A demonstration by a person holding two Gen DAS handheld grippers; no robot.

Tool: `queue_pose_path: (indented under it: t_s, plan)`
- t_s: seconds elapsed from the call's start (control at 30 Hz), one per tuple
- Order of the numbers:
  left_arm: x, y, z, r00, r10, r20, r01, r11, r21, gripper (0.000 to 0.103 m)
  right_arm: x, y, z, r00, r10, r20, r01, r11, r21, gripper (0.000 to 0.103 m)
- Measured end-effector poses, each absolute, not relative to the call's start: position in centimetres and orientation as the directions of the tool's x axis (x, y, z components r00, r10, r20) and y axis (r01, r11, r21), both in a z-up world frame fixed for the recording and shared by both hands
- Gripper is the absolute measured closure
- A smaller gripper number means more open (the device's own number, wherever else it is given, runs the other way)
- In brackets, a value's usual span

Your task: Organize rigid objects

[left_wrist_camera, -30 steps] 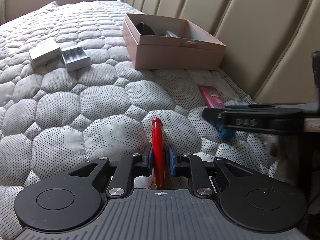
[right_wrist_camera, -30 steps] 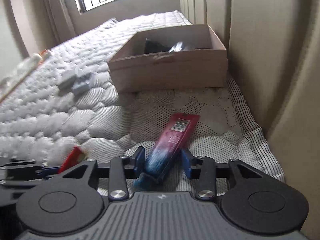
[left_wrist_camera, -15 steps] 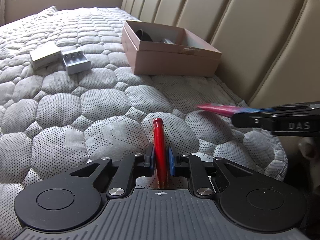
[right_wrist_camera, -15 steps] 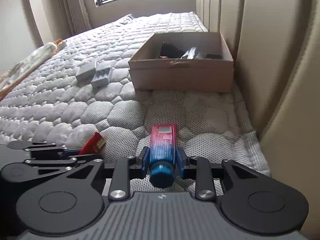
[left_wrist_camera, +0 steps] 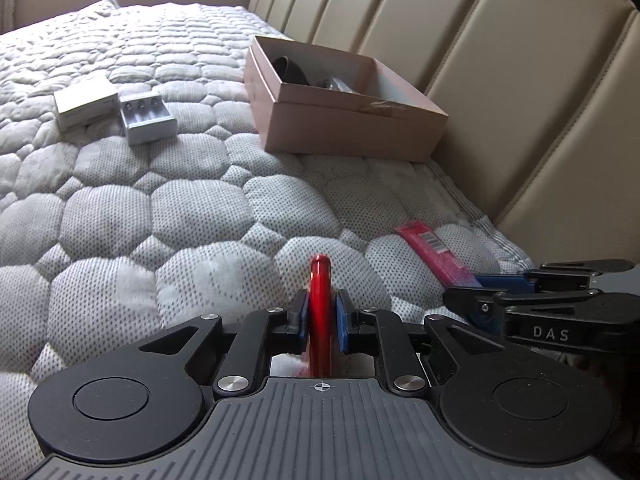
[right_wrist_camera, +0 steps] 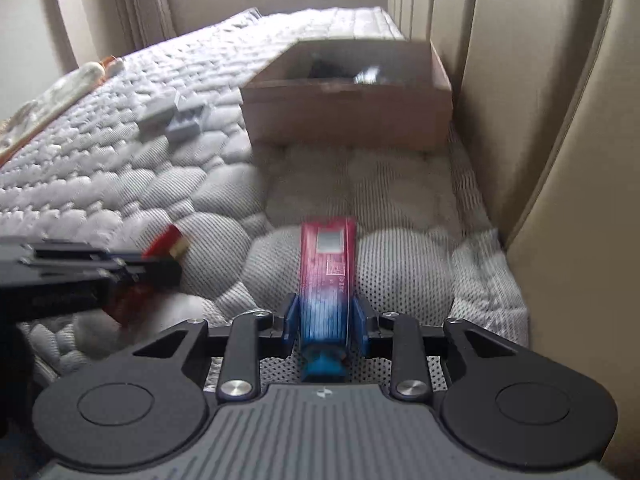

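My left gripper is shut on a thin red flat object, held edge-on just above the quilted mattress. In the right wrist view the same red object sticks out of the left gripper at the left. My right gripper is shut on a red-and-blue tube, blue cap end toward the camera, which points at the open pink cardboard box. The left wrist view shows that tube and the right gripper low at the right. The box holds dark items.
A small white box and a grey battery charger lie left of the cardboard box. The beige padded headboard runs close along the right side. A rolled cloth lies at the mattress's far left edge.
The right gripper's jaws have closed on the tube, which lay slanted between them and now lies straight along the fingers. The left gripper has kept the red object in place.
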State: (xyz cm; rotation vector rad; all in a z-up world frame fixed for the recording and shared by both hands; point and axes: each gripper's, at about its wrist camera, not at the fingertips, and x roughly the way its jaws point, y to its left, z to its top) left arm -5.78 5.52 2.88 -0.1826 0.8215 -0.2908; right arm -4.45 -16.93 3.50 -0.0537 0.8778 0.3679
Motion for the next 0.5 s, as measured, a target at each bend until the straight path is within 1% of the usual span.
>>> queue_pose_path:
  t_s: [0.1,0.17,0.23,0.33,0.5]
  plan:
    - [-5.4,5.1,2.6,0.641,-0.313,-0.700,0.192,0.949,-0.248,0.088,-4.3,-16.8,3.1,0.593,0.294,-0.749,-0.335,0.937,0.102,0.074]
    - [-5.9,5.0,2.9,0.653,-0.319,-0.687,0.216,0.948,-0.235,0.088,-4.3,-16.7,3.0,0.598,0.291,-0.747,-0.342,0.935,0.092,0.074]
    - [-6.9,5.0,3.3,0.652,-0.363,-0.666,0.264,0.932,-0.249,0.088,-4.6,-16.7,3.2,0.600,0.291,-0.745,-0.355,0.932,0.078,0.074]
    - [-8.9,5.1,4.0,0.636,-0.412,-0.653,0.311,0.911,-0.271,0.089,-5.0,-17.2,3.9,0.589,0.323,-0.740,-0.370,0.923,0.108,0.074]
    - [-10.9,5.0,4.4,0.617,-0.427,-0.661,0.327,0.903,-0.278,0.090,-6.5,-18.7,6.1,0.618,0.358,-0.700,-0.382,0.915,0.130,0.074]
